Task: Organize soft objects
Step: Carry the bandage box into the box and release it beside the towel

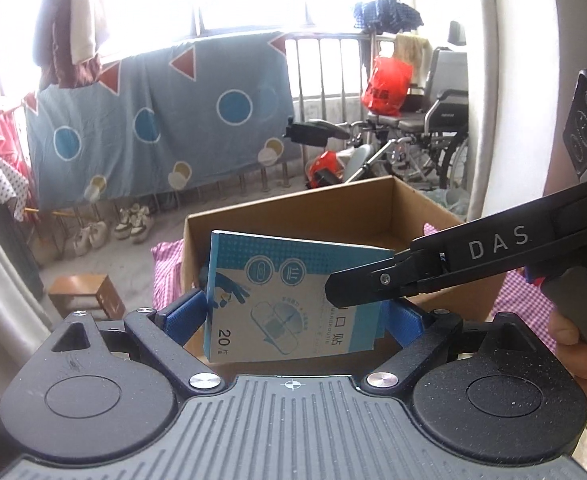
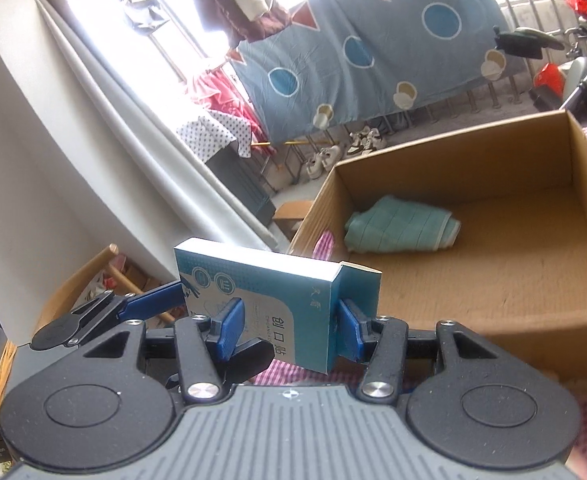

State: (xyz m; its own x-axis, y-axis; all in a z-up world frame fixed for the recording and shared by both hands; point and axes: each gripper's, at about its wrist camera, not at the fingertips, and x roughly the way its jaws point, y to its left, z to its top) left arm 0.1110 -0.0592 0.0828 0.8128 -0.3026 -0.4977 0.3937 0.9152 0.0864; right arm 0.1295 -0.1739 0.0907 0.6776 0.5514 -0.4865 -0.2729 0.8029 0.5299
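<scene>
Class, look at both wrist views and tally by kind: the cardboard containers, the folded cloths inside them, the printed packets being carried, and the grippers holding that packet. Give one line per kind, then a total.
Open brown cardboard box: 1
Folded teal cloth inside it: 1
Blue printed bandage packet: 1
Grippers clamped on the packet, left gripper and right gripper: 2
Total: 5

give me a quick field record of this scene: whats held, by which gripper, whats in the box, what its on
held item: blue bandage box, lifted clear of the cloth
right gripper: shut on its two sides
left gripper: also around it, contact unclear
container: open cardboard box
inside: folded green towel
surface: pink checked cloth
</scene>
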